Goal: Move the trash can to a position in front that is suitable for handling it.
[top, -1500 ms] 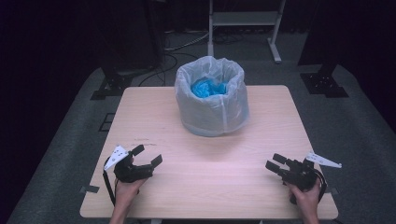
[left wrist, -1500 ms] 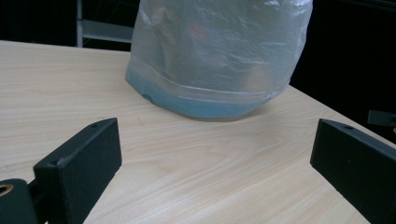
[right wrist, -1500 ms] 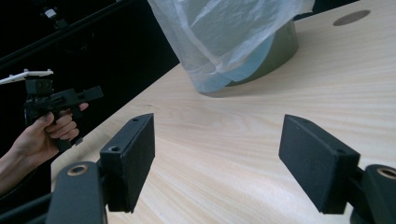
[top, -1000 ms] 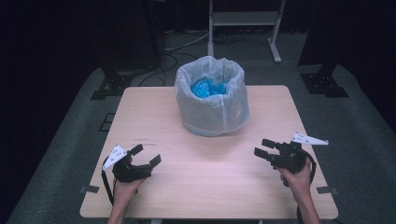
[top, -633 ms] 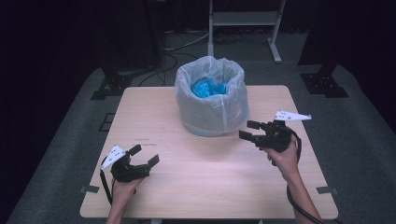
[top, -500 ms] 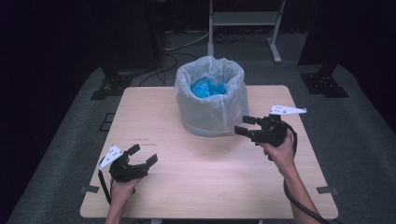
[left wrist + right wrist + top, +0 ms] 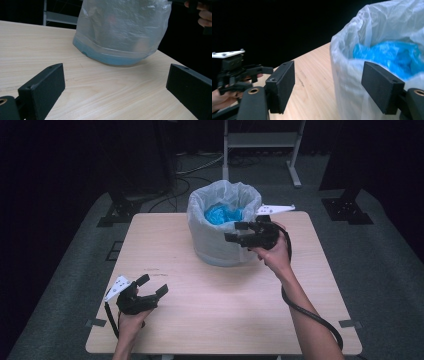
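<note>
A round bin lined with a translucent white plastic bag (image 7: 220, 230) stands at the back middle of the wooden table (image 7: 200, 295); blue crumpled material (image 7: 222, 214) lies inside. My right gripper (image 7: 235, 232) is open, raised at the bin's right rim, its jaws straddling the bag's edge (image 7: 342, 65) with the blue material (image 7: 392, 56) beyond. My left gripper (image 7: 152, 285) rests open near the table's front left corner, nothing between its jaws, facing the bin (image 7: 120, 32) from a distance.
Dark floor surrounds the table. A metal stand frame (image 7: 262, 145) is behind the bin, and black equipment bases (image 7: 115, 212) sit left and right of the table's back. Tape marks (image 7: 349, 323) are at the front corners.
My right gripper has travelled from the front right of the table up and back to the bin's right rim. The left gripper has barely shifted.
</note>
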`<state>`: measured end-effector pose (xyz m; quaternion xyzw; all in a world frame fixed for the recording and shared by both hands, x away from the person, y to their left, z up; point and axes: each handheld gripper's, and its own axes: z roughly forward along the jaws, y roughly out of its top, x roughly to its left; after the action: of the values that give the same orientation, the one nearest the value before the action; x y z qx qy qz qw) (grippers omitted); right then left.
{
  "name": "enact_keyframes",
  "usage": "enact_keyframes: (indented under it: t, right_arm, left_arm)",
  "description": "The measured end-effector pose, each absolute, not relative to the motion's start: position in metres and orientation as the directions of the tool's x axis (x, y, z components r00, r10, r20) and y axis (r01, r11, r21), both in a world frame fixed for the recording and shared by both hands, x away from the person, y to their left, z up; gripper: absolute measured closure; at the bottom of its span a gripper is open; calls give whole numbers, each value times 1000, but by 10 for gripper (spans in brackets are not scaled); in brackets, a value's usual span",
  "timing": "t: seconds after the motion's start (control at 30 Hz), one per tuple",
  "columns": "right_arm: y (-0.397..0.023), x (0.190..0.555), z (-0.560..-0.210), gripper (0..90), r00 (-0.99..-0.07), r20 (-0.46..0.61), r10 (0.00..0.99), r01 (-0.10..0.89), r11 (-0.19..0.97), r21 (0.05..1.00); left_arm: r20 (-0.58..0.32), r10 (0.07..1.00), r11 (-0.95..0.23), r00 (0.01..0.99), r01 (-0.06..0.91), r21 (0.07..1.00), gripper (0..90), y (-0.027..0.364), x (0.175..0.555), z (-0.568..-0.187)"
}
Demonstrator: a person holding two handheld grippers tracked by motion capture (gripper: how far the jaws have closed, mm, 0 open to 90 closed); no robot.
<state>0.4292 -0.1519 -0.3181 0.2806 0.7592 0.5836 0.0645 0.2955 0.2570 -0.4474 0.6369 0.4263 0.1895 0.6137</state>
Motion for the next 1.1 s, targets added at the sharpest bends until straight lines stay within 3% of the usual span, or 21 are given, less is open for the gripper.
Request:
enact_keyframes:
  t: [0.37,0.6,0.7,1.1]
  right_arm:
    - [-105,471,-314,274,-842,160,516,356,306,883]
    - [-89,477,-315,416,-846,70,528,325,408,853]
    - [-81,478,-314,523,-849,9,528,305,478,823]
    - [-67,480,-313,730,-844,-25,535,339,570,748]
  left_arm:
    - [-278,786,123,552,301,946,7,264,295,-444]
    - [-272,786,114,554,303,946,10,266,296,-442]
    - [-270,788,112,554,302,947,10,266,296,-442]
    - [-264,789,109,554,296,949,22,267,296,-438]
